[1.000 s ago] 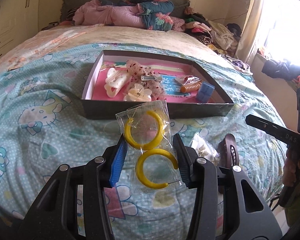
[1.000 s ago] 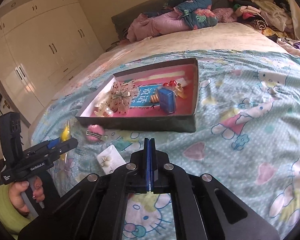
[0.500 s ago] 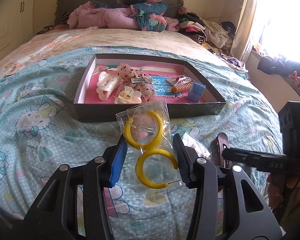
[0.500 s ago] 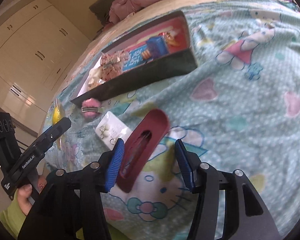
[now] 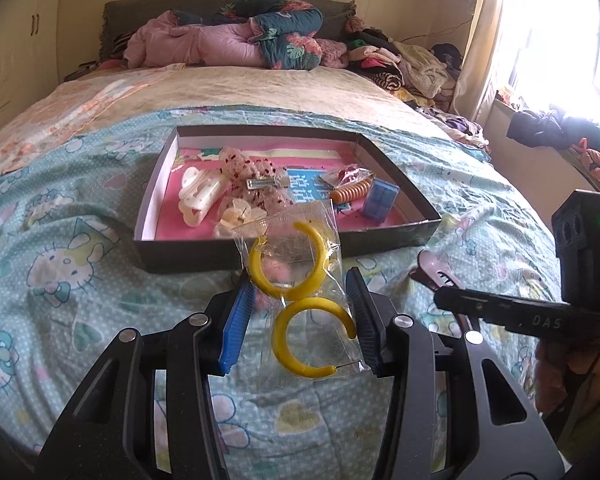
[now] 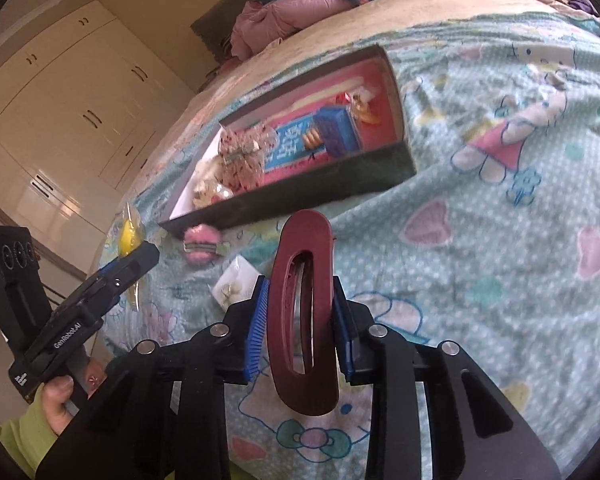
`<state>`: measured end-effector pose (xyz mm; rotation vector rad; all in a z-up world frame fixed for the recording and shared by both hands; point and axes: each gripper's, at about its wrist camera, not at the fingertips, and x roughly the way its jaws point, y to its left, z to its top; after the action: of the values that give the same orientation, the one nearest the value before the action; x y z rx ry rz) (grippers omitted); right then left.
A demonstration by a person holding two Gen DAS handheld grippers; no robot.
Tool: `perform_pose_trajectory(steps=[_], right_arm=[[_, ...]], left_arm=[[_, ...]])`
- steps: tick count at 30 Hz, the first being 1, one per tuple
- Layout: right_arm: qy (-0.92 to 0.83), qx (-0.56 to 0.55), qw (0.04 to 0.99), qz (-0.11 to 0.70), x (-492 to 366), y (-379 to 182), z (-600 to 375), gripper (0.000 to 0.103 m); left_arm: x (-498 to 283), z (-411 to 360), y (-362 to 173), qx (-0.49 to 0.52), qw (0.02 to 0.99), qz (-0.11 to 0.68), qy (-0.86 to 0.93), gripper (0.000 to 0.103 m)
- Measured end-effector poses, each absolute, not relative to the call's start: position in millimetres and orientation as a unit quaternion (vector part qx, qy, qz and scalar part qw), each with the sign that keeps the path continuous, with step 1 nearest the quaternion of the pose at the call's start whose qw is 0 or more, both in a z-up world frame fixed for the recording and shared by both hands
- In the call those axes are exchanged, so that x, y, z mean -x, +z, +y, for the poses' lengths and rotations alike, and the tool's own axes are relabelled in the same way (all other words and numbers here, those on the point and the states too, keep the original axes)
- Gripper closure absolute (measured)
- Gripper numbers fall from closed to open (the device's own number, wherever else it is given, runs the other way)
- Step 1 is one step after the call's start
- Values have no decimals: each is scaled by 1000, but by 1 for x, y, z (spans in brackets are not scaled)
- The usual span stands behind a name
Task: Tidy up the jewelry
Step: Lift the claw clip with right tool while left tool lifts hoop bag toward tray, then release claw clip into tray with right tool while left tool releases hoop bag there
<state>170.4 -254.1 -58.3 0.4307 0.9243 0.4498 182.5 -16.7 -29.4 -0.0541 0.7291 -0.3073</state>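
Since half a second ago the right tongs [image 6: 300, 320] have been closing, and their blue pads now press both flanks of the dark maroon oval plastic hair claw [image 6: 302, 316], which stands upright between them, lifted off the bedspread. On the left, the left tongs [image 5: 298, 320] stay partly closed on the clear plastic bag of two yellow C-shaped hoop earrings [image 5: 296, 280], held at the same width as before, the bag's top poking toward twelve o'clock over the near wall of the shallow black cardboard box with a pink floor [image 5: 188, 258]. That box lies on the pale blue cartoon-cat bedspread [image 5: 60, 280] (cream claw clips, a spotted bow, an orange coil and a small blue case lie inside). At ten o'clock of the claw, in the right view, a fluffy pink hair clip [image 6: 200, 244] and a white earring card [image 6: 232, 288] lie on the bedspread.
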Motion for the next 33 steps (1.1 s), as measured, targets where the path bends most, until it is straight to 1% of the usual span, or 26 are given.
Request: perform_pose_trajectory(steps=[8, 19, 33], right_arm=[[224, -199, 861, 411, -189, -28, -261, 74], [241, -175, 869, 394, -235, -6, -237, 74], [224, -129, 883, 392, -301, -14, -215, 74]], left_arm=[[-203, -13, -21, 23, 925, 349, -148, 65], [-240, 0, -16, 22, 930, 345, -126, 65], [-281, 10, -31, 20, 927, 361, -102, 65]])
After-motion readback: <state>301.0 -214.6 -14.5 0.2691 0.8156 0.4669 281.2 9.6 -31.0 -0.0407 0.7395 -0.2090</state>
